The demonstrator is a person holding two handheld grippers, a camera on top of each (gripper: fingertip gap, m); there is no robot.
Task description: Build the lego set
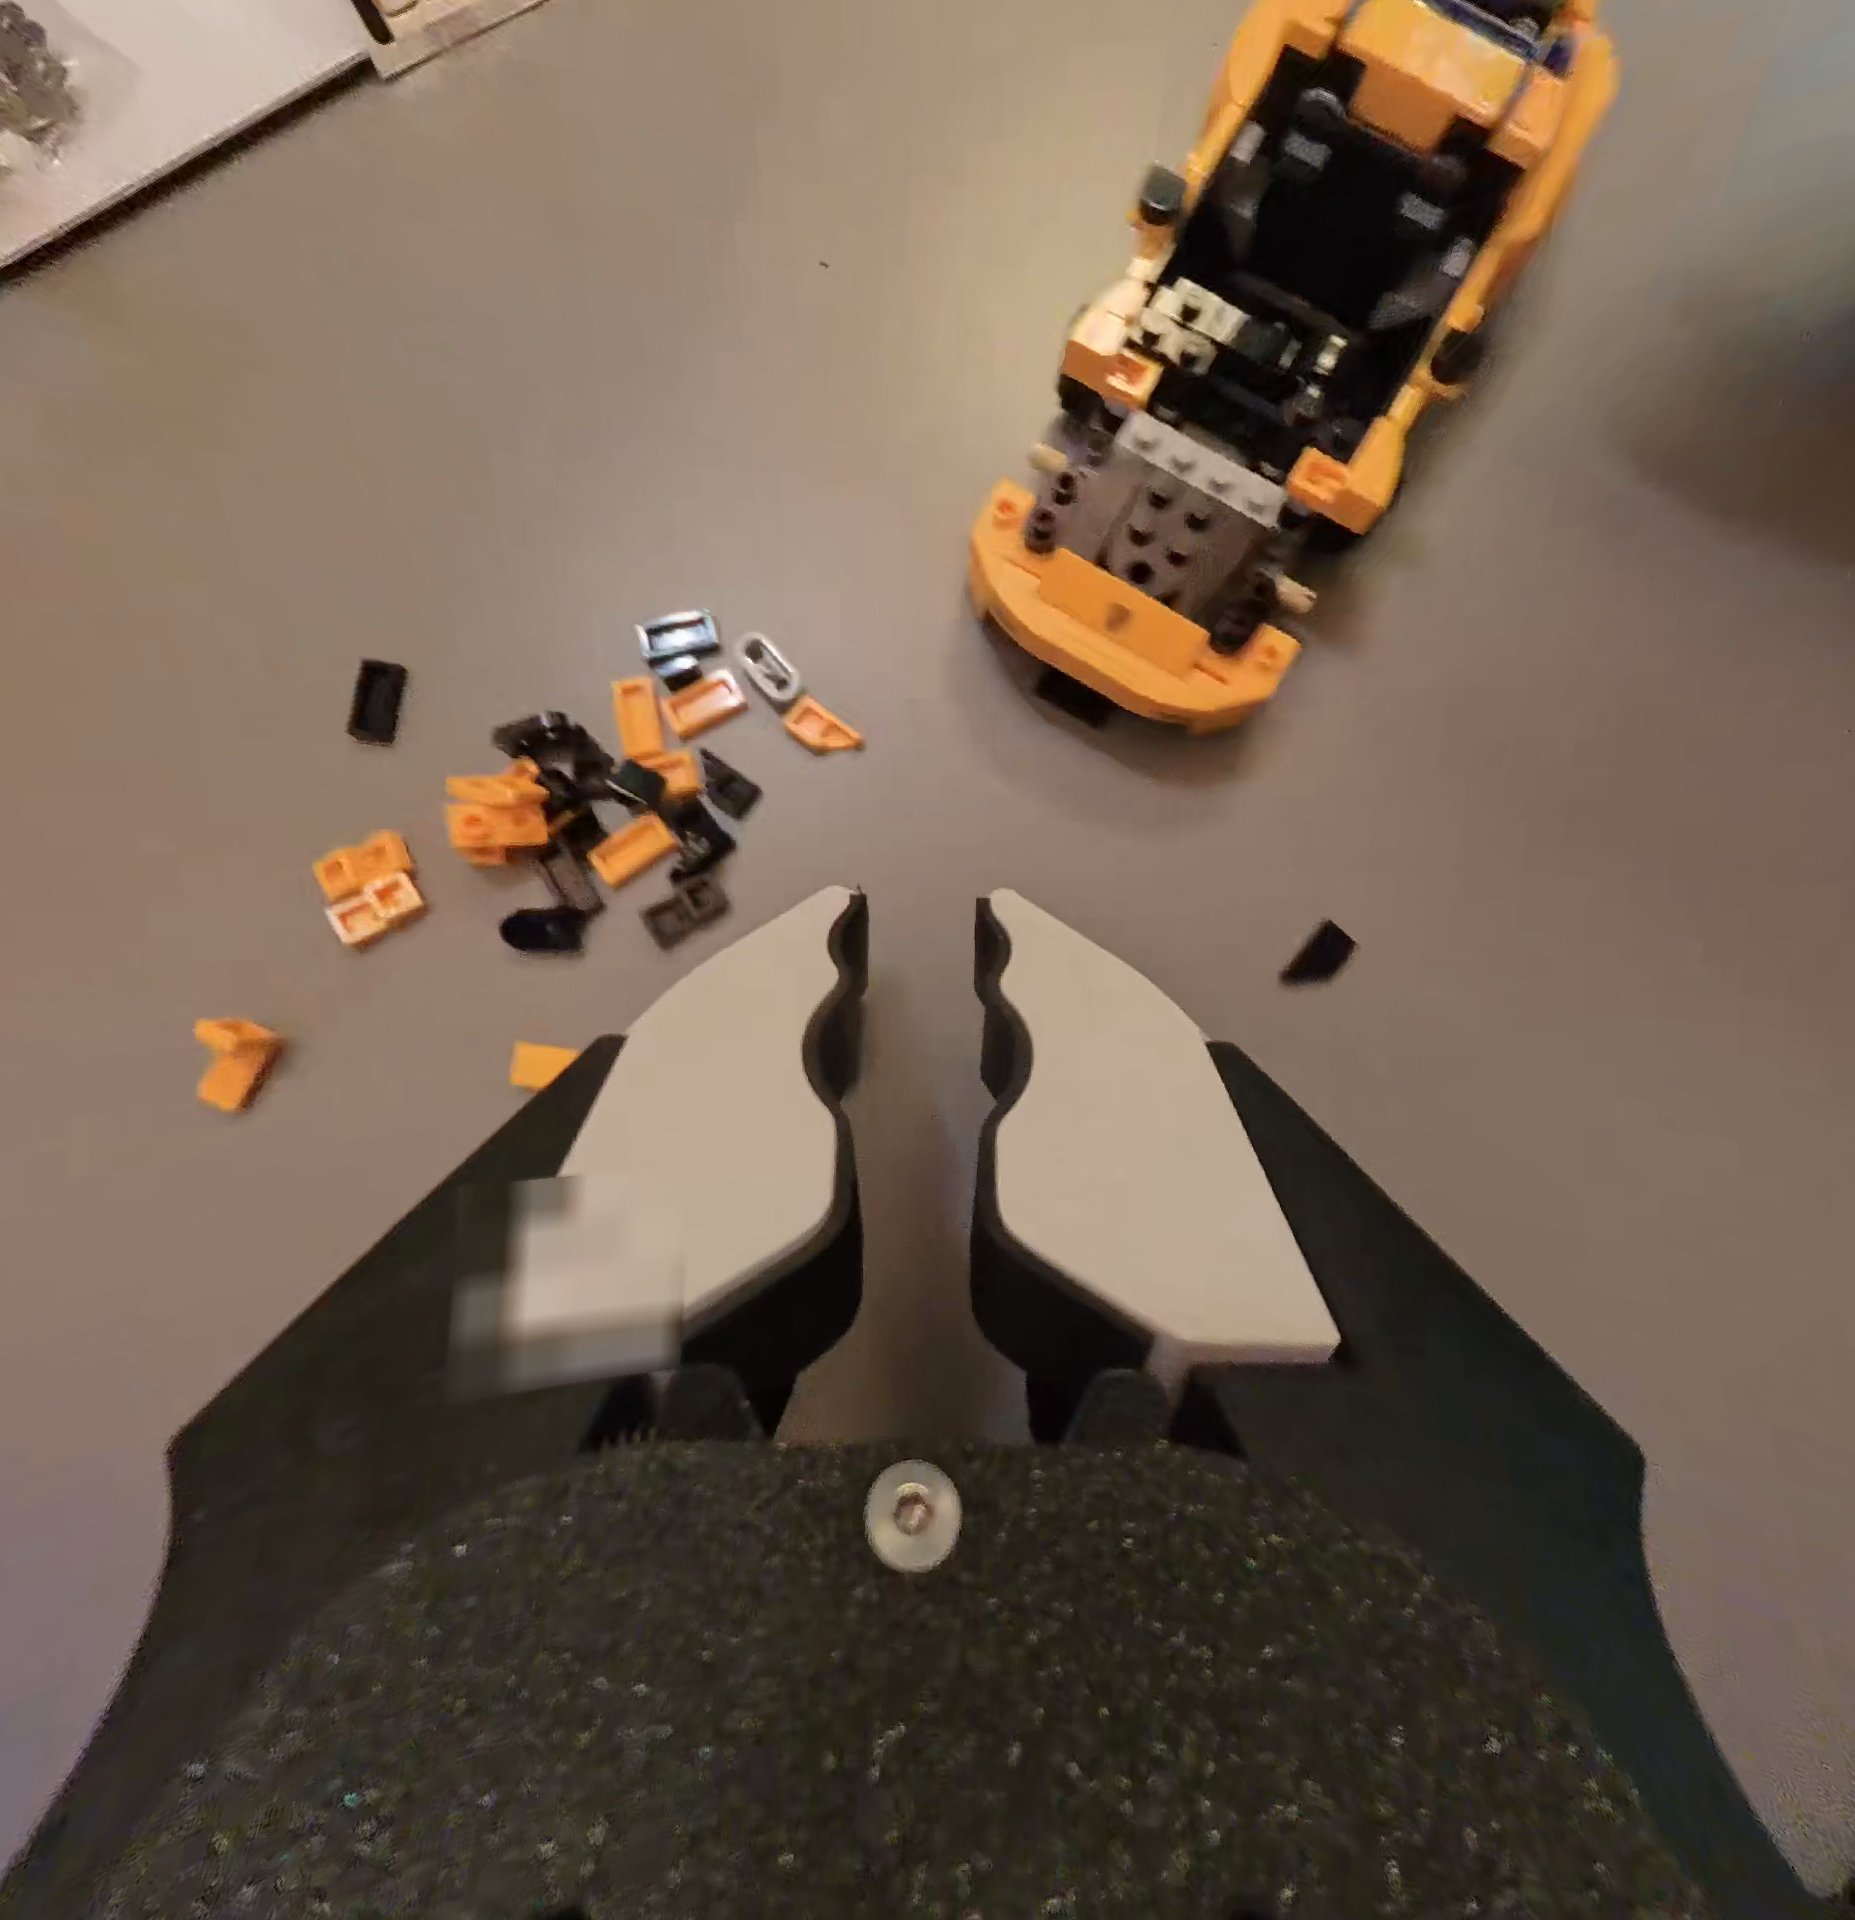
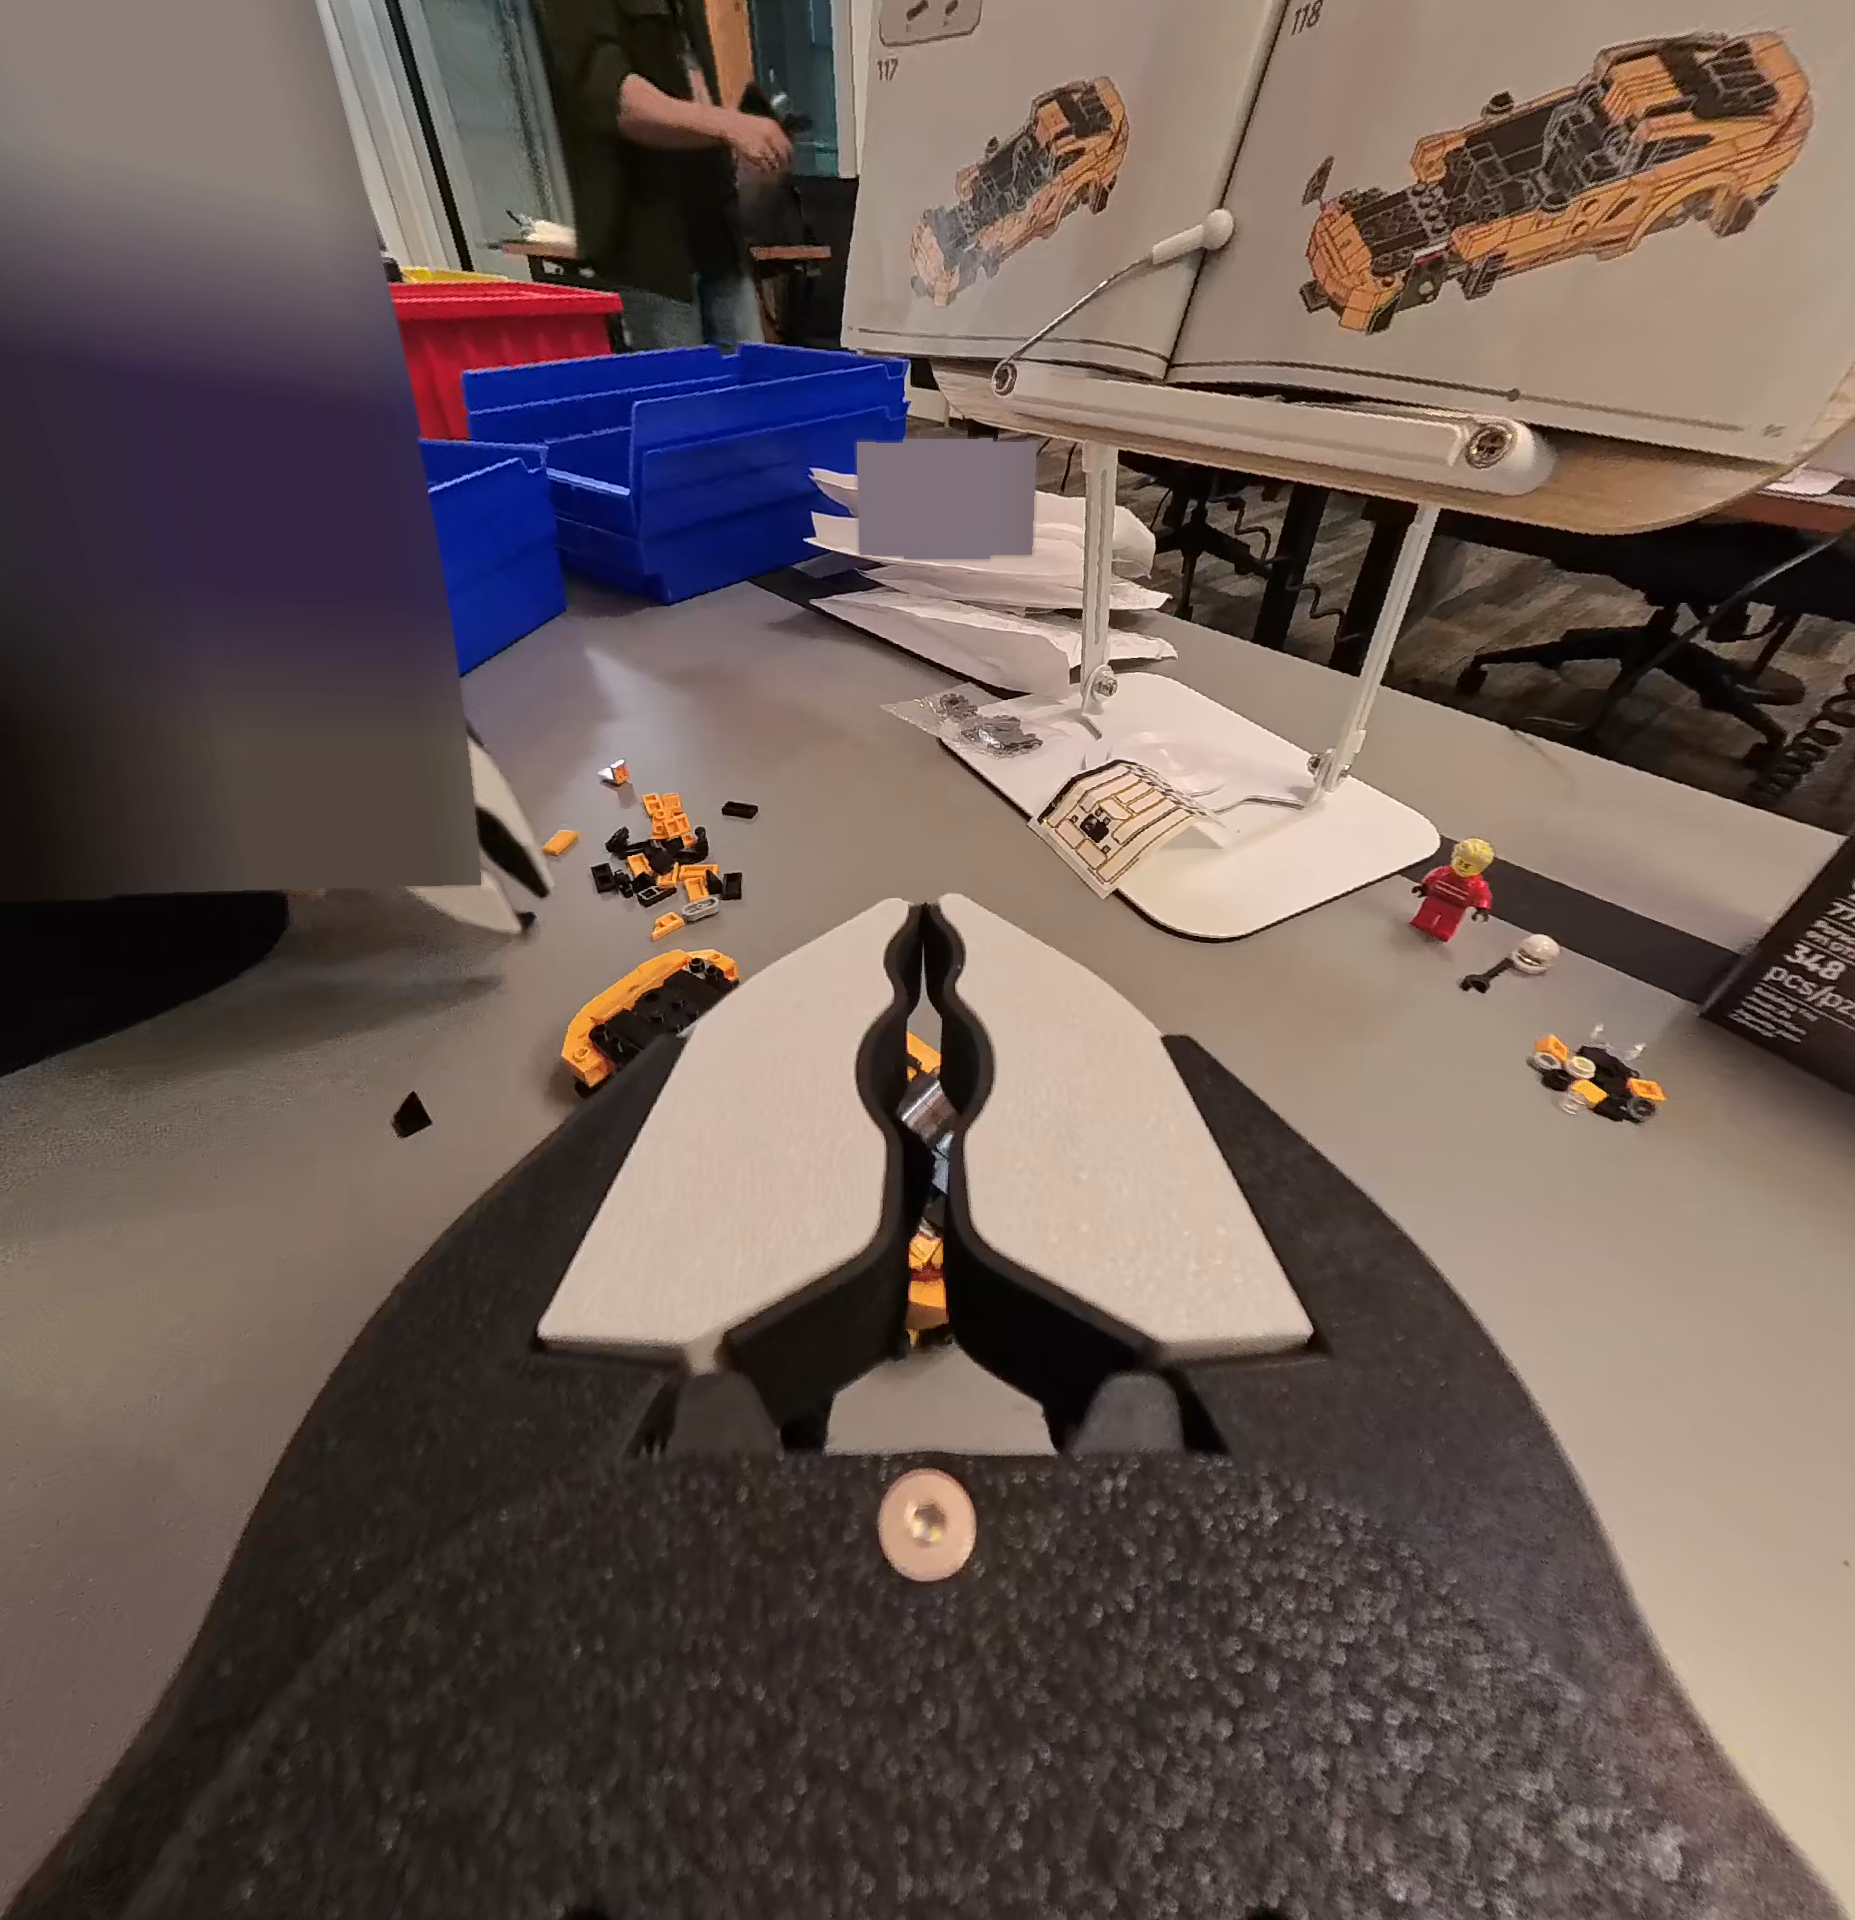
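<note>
Orange and black lego car, part-built, sits on the grey table. Left wrist view shows it whole from above, nose toward the camera. Right wrist view shows only its front end; the right gripper hovers over the rest and blocks it.

Right gripper: fingers together at the tips, nothing seen held; orange and grey car parts show through the gap behind them. Left gripper: fingers apart, empty, above bare table just short of the car's nose.

Pile of loose pieces, orange and black, lies left of the car's nose. One stray black piece lies apart, near the nose on the other side.

Only the right view shows things beyond the car: open instruction book on a white stand, red minifigure, small parts cluster, black box, blue bins, red bin. Person stands in the room behind the bins.
</note>
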